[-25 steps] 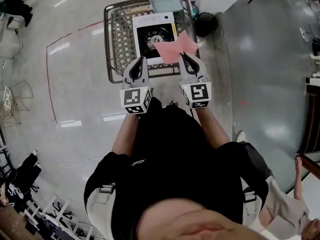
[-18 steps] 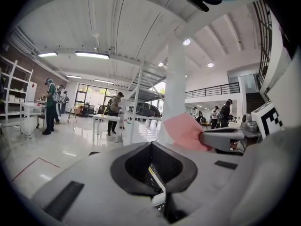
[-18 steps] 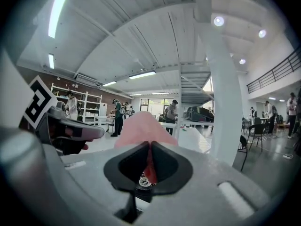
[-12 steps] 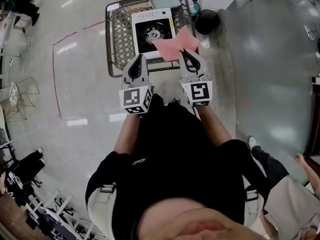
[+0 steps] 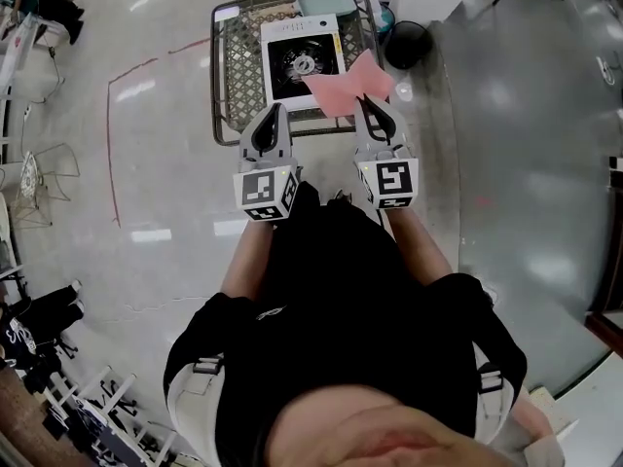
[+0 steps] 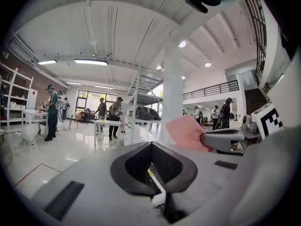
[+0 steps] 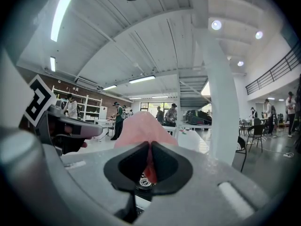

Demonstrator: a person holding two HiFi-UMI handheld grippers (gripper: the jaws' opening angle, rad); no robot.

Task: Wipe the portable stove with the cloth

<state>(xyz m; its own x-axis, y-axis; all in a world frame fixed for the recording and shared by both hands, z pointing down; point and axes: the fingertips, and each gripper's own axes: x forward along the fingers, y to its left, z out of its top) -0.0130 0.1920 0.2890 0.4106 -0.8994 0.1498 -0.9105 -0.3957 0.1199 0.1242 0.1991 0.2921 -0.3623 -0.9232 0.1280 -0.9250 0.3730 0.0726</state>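
**A:** Over the last second our right gripper (image 5: 365, 105) and left gripper (image 5: 273, 113) both drifted up and back a little. The cloth (image 5: 348, 86) now overlaps only the front right corner of the portable stove (image 5: 302, 61), near the right edge of the table (image 5: 234, 76).

**B:** Yep, the right gripper is clamped on the cloth and the left gripper is closed on nothing. We reckon the cloth isn't touching the stove top right now, so we'd need to bring it back down to wipe.
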